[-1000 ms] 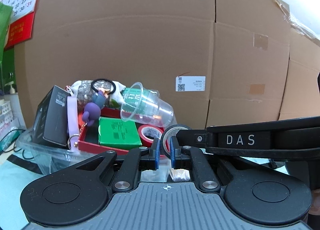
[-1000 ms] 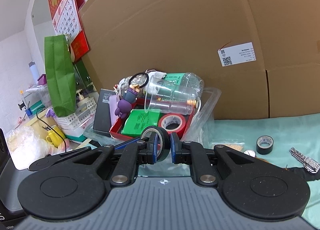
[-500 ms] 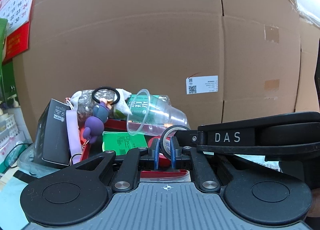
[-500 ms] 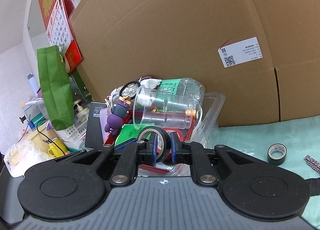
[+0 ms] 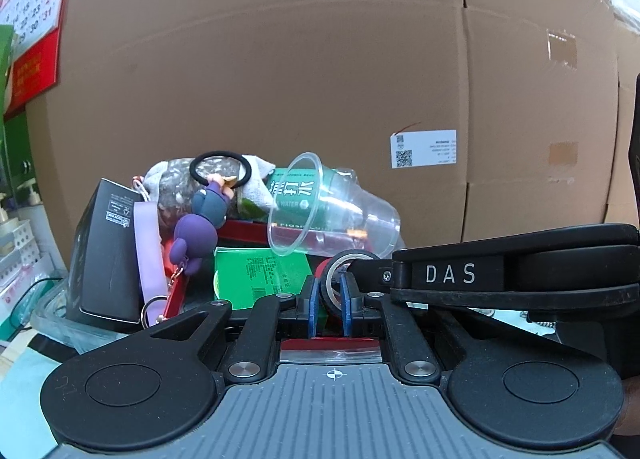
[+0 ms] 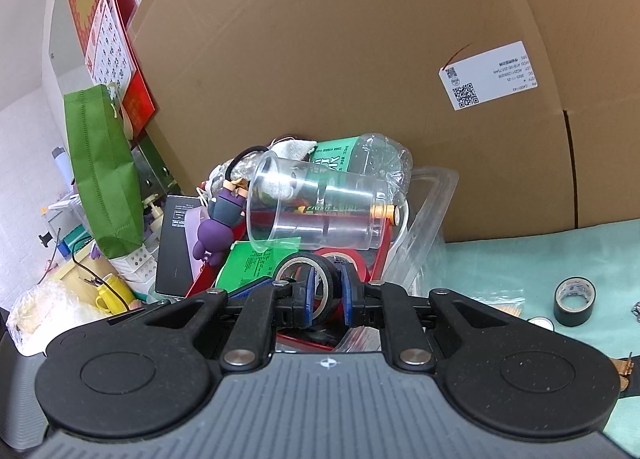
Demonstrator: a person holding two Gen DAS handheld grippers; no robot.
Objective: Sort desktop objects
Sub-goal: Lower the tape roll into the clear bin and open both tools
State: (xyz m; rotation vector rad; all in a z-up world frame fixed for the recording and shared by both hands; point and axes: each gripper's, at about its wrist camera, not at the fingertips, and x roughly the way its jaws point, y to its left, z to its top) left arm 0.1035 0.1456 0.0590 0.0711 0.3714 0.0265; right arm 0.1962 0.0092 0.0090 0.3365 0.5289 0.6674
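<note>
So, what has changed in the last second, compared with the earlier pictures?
The left gripper and right gripper moved closer to the bin, the right carrying the tape roll along. The left jaws widened a little; the roll shows in their gap, contact unclear. Unchanged: the right grip on the roll, the bin's contents.

Bin (image 6: pixel 434 199) is crammed: a tipped cup (image 6: pixel 320 211) sits on the pile, cardboard wall (image 6: pixel 340 59) right behind, green bag (image 6: pixel 100 175) on the left. Only open room is the teal worktop (image 6: pixel 520 251) to the right, bar a tape roll (image 6: pixel 575 301).
</note>
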